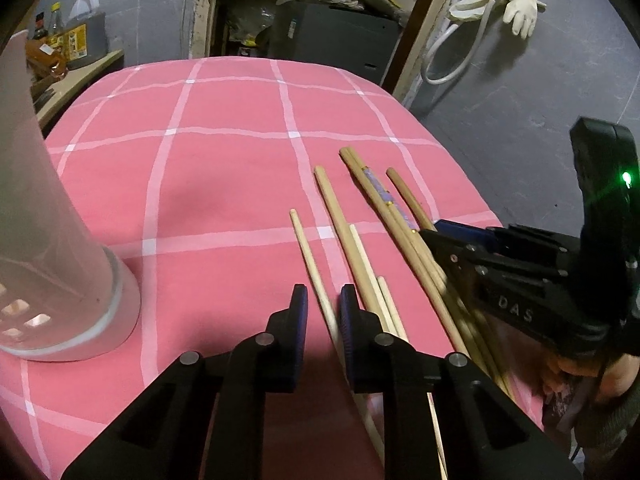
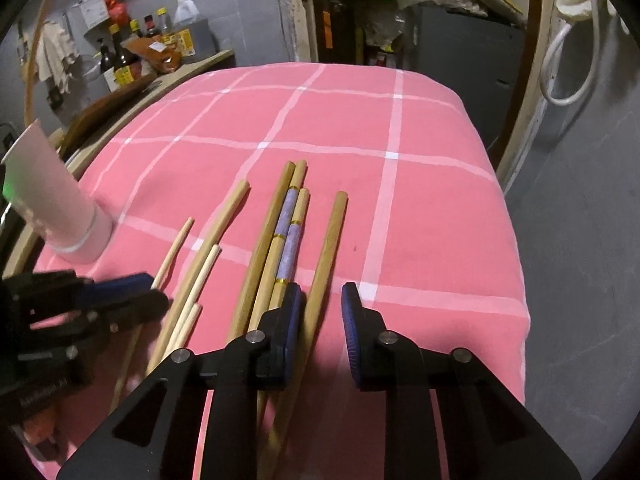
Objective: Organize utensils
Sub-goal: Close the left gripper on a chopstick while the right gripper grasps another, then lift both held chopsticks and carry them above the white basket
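Left wrist view: the left hand-held gripper (image 1: 323,308) hangs over the near part of the tabletop (image 1: 224,184), its jaws standing a little apart with one thin pale chopstick (image 1: 310,264) running between them; whether the pads press on it cannot be told.
Seen only here: a tall frosted holder (image 1: 52,248) stands near the left edge, close up, with small cut-out holes low in its wall; a pale glove (image 1: 520,8) hangs on the grey wall to the right.
Other gripper here: the right hand-held gripper (image 1: 444,236) reaches in from the right edge, its tips at the darker chopsticks (image 1: 384,204).

Right wrist view: the right hand-held gripper (image 2: 322,308) has its jaws apart around a thick tan chopstick (image 2: 326,248), which lies against the left pad, with open space to the right pad.
Seen only here: the purple-banded pair (image 2: 288,232), its gold rings clear, just left of that stick; a shelf of bottles (image 2: 132,56) beyond the far left corner.
Chopsticks: all lie flat, fanned out lengthways near the middle of the tabletop, pale thin ones on the left, darker ones on the right.

Surface: a pink cloth with white checks covers the tabletop.
Room: grey walls, a dark cabinet (image 2: 472,40) behind the far edge, and a white hose (image 2: 568,68) on the right.
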Demonstrator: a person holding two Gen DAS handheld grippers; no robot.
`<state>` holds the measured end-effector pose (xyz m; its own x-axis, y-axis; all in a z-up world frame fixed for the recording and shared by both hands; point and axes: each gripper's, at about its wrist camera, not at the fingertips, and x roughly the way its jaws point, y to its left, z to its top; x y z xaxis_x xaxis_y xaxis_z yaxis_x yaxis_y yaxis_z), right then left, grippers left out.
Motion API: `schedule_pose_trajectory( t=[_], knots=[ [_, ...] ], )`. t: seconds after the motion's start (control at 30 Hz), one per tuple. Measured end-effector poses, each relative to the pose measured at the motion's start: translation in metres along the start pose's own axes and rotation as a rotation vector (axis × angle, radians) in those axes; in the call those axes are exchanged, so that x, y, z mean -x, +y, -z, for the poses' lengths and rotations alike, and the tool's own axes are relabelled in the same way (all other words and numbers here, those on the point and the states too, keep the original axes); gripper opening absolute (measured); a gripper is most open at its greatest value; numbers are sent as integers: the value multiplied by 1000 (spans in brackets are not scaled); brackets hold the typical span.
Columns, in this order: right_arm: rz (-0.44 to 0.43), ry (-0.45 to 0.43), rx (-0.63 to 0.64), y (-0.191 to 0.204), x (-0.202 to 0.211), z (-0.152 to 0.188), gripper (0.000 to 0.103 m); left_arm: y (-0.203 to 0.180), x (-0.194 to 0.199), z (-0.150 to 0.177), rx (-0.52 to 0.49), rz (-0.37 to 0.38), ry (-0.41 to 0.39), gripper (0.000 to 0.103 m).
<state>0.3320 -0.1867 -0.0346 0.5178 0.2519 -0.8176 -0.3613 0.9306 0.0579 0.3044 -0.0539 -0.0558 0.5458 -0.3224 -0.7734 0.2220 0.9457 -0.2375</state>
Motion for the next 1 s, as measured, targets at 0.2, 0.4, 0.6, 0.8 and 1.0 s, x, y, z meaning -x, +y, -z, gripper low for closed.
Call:
schedule_pose_trajectory(
  t=[0.2, 0.4, 0.6, 0.8, 1.0],
  knots=[
    [-39, 3, -73, -5, 2, -1, 8, 6, 1, -2, 36, 30, 18, 4],
    [-101, -56, -148, -7, 25, 13, 6, 0, 16, 3, 15, 57, -8, 2],
    [-180, -224, -197, -5, 69, 25, 6, -8, 44, 10, -2, 52, -108, 2],
    [-210, -457, -150, 22, 114, 33, 5, -9, 91, 20, 11, 59, -318, 2],
    [-237, -646, -92, 56, 144, 29, 5, 0, 141, 25, 40, 54, -528, 2]
  ],
)
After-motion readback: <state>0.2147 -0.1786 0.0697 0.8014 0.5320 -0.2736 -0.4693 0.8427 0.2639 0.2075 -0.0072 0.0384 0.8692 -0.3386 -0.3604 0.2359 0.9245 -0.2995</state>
